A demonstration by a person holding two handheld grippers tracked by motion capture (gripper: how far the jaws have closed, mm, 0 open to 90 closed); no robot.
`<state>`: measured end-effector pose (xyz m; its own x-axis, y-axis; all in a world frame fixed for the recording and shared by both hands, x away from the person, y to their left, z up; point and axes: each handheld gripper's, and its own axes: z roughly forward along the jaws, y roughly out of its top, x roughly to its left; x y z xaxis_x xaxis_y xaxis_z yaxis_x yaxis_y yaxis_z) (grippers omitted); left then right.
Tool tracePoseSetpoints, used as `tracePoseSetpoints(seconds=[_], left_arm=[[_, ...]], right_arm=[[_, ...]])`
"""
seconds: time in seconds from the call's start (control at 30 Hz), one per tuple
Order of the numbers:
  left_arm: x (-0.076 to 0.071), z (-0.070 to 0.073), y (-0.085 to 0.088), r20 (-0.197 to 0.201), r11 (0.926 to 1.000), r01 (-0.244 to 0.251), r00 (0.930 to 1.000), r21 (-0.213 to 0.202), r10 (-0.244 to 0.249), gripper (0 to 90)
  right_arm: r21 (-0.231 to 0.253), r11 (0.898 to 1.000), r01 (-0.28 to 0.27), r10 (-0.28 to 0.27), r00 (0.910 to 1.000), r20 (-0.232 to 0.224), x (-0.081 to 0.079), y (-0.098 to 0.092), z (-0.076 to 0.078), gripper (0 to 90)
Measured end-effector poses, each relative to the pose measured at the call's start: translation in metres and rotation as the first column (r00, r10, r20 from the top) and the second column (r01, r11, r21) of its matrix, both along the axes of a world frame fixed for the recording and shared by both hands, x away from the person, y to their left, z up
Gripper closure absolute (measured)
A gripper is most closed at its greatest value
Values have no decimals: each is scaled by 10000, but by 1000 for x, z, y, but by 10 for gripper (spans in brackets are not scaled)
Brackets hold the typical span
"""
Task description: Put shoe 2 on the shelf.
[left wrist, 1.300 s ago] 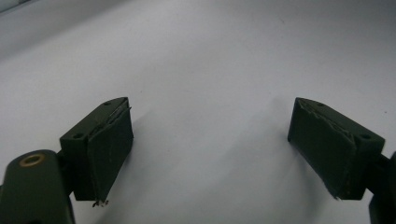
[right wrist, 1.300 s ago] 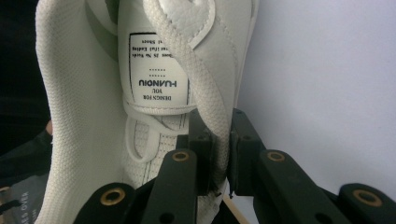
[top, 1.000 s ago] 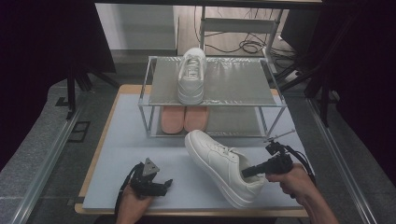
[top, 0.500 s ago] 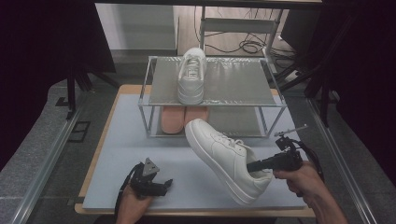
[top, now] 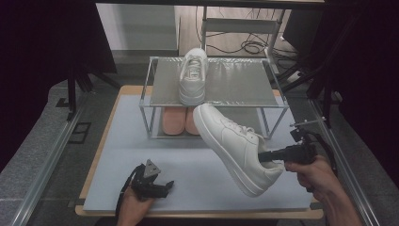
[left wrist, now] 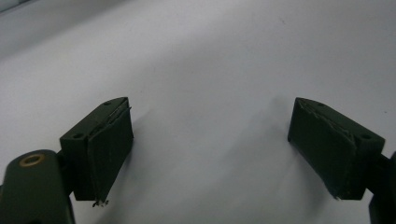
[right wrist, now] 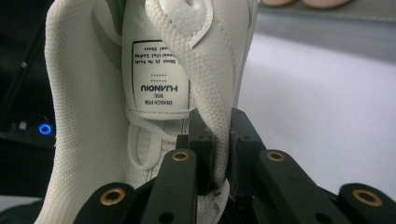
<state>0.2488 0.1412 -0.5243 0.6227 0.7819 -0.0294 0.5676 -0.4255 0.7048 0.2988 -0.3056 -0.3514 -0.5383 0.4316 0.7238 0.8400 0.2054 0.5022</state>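
While the right gripper (top: pixel 262 155) clamps its jaws on the collar of a white sneaker (top: pixel 233 147), that shoe hangs tilted above the grey mat (top: pixel 122 141), toe pointing toward the wire shoe rack (top: pixel 235 82) at the mat's far edge. The rack's top shelf carries a second white sneaker (top: pixel 193 75), and its lower shelf holds a pair of pink insoles (top: pixel 181 120). Near the mat's front edge, the left gripper (top: pixel 162 187) rests with jaws spread wide, gripping nothing.
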Motion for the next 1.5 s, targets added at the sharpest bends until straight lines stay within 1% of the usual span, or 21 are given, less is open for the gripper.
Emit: tracePoseSetpoints(seconds=[0.1,0.13,0.23,0.4,0.5,0.7,0.73,0.87,0.9,1.0,1.1,1.17,1.23,1.33,1.4,1.43,1.5], left_arm=[[0,0,0,2,10000,0,10000,0,0,140],[0,0,0,3,10000,1,10000,0,-1,140],[0,0,0,4,10000,2,10000,3,-2,140],[0,0,0,4,10000,9,10000,5,-9,140],[0,0,0,1,10000,3,10000,3,-3,140],[0,0,0,0,10000,18,10000,41,-18,140],[0,0,0,-1,10000,19,10000,39,-19,140],[0,0,0,3,10000,15,10000,31,-15,140],[0,0,0,8,10000,12,10000,31,-12,140],[0,0,0,12,10000,9,10000,27,-9,140],[0,0,0,15,10000,7,10000,23,-7,140],[0,0,0,15,10000,6,10000,21,-6,140],[0,0,0,15,10000,9,10000,22,-9,140],[0,0,0,19,10000,10,10000,23,-10,140],[0,0,0,22,10000,9,10000,24,-9,140],[0,0,0,27,10000,11,10000,22,-11,140],[0,0,0,26,10000,11,10000,23,-11,141]], right_arm=[[124,9994,320,-321,9995,37,2,-3,6,826],[87,9993,370,-371,9993,92,4,-4,9,826],[86,9975,695,-695,9976,57,8,-6,16,826],[265,9918,1251,-1253,9921,42,19,-11,24,826],[316,9860,1636,-1638,9865,33,27,-15,28,825],[491,9695,2399,-2394,9708,-168,46,-20,30,823],[551,9655,2545,-2536,9671,-218,49,-20,30,823],[690,9539,2920,-2904,9563,-332,60,-22,30,823],[759,9483,3082,-3059,9512,-403,63,-23,30,823],[838,9383,3356,-3327,9419,-471,71,-23,31,823],[847,9228,3760,-3727,9265,-523,78,-23,32,823],[884,9140,3960,-3925,9181,-554,83,-22,32,822],[879,9072,4115,-4075,9112,-605,88,-20,32,822],[918,9012,4235,-4194,9057,-610,95,-16,32,820],[1018,8957,4328,-4272,9012,-734,100,-14,30,821],[1076,8914,4403,-4343,8976,-751,102,-12,29,820],[1077,8863,4505,-4443,8925,-770,107,-9,28,821]])
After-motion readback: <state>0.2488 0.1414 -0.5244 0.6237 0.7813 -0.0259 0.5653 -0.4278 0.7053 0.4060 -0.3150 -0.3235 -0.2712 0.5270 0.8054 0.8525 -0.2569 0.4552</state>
